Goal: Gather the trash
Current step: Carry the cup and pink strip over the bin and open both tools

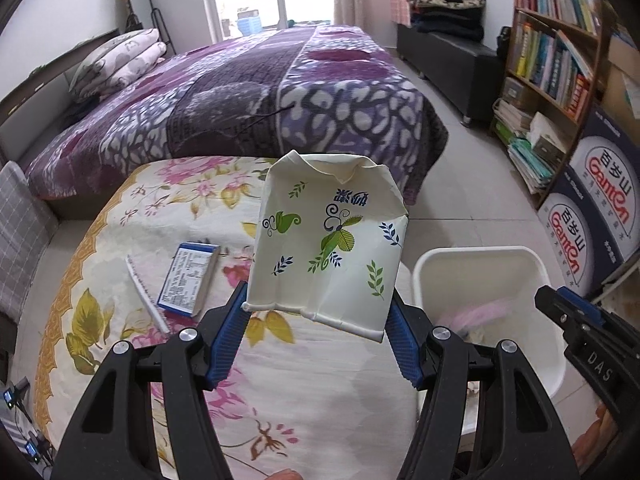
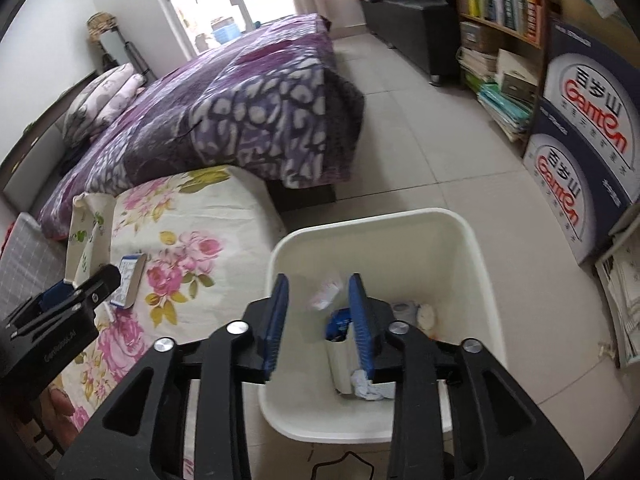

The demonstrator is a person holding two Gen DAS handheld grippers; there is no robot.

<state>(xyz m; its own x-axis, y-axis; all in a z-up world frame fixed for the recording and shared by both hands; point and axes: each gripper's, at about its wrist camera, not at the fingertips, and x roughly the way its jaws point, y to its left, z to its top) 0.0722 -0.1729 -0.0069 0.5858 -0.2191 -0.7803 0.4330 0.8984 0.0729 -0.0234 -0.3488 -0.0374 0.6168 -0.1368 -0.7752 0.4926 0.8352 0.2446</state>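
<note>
My left gripper [image 1: 318, 312] is shut on a crumpled white paper cup [image 1: 328, 236] with green and blue leaf prints, held above the flowered table [image 1: 132, 216]; the cup also shows in the right wrist view [image 2: 86, 236]. A white trash bin [image 1: 480, 264] stands on the floor to the right of the table. My right gripper [image 2: 318, 312] is open and empty, hovering over the bin [image 2: 468, 240], which holds several scraps. A blue and white box [image 1: 190, 280] and a white straw wrapper [image 1: 146, 300] lie on the table.
A bed with a purple blanket [image 1: 248, 92] lies beyond the table. A bookshelf [image 1: 560, 60] and stacked Ganten boxes [image 1: 600, 200] line the right wall. A dark bench [image 1: 452, 60] with folded clothes stands at the back. Tiled floor [image 2: 440, 152] surrounds the bin.
</note>
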